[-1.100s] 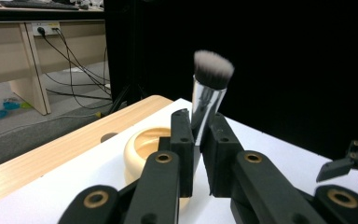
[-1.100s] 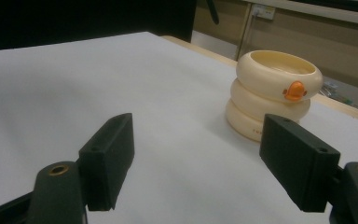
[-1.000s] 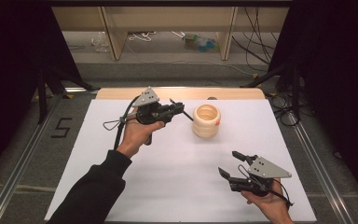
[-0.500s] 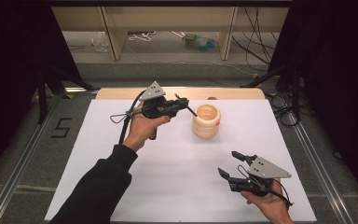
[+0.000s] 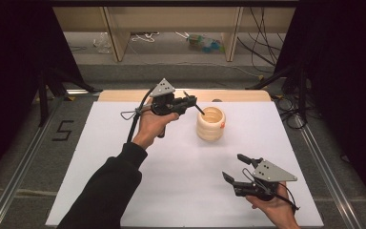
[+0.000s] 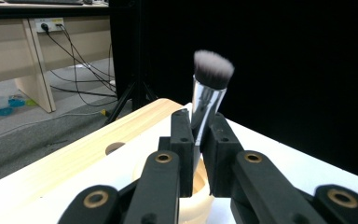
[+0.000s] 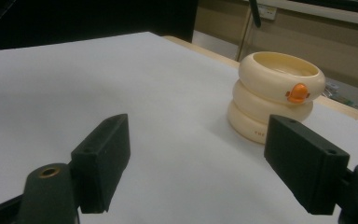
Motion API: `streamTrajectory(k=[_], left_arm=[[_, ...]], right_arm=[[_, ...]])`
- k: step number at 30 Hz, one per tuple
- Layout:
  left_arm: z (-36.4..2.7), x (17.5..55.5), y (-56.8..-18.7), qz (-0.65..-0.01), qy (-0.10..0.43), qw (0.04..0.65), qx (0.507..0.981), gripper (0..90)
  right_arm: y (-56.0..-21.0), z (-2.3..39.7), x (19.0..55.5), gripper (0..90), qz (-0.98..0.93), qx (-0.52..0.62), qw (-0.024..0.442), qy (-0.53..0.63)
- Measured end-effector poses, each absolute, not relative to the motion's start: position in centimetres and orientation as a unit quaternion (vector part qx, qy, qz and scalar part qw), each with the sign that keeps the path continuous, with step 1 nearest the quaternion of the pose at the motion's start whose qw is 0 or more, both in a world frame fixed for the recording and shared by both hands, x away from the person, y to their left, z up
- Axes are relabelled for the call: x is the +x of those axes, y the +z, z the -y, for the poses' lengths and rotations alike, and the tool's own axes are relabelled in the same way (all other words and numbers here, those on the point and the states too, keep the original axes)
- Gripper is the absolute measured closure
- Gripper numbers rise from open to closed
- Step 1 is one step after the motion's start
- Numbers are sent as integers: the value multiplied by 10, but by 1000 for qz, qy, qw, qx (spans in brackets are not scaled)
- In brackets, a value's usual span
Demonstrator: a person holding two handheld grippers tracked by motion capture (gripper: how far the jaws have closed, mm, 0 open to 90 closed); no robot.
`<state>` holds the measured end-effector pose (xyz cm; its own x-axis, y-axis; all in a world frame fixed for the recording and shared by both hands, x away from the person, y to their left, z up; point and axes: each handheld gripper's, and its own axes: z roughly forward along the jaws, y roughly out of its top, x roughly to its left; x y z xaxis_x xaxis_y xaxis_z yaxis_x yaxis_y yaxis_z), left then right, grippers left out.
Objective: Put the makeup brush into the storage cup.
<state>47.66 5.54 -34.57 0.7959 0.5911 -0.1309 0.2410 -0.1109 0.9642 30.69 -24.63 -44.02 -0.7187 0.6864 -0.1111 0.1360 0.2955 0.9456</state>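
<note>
My left gripper (image 5: 191,100) is shut on a makeup brush (image 5: 199,109), held just left of a cream ring-stacked holder (image 5: 210,123) with an orange beak. The brush's dark handle end slants down over the holder's rim. In the left gripper view the silver ferrule sits pinched between the jaws of the left gripper (image 6: 199,126), with the brush's (image 6: 212,79) grey-white bristles pointing up and the holder (image 6: 200,198) below. My right gripper (image 5: 232,166) rests near the front right, open; its jaws have just been opening with nothing between them. The right gripper (image 7: 203,158) faces the holder (image 7: 272,95).
A white mat (image 5: 124,157) covers the table, with a wooden strip (image 5: 124,95) along its far edge and a small hole (image 5: 217,100) in it. Black curtains flank both sides. Cables and wooden furniture legs lie on the floor beyond.
My left hand has carried the brush to the right and farther back, bringing its handle end over the holder. The right hand has stayed in place.
</note>
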Motion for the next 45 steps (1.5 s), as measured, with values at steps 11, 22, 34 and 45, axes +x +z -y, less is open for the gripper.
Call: streamTrajectory(k=[11,22,34,45], left_arm=[[-43,484,-345,-285,142,599,735,830],[-34,490,-350,-287,140,592,740,830],[-30,496,-355,-291,142,585,743,830],[-23,501,-360,-296,146,578,747,830]], right_arm=[[-438,248,306,210,-764,274,258,524],[-439,246,307,183,-758,279,259,529],[-439,245,307,185,-759,277,257,530],[-439,244,307,187,-756,275,260,534]])
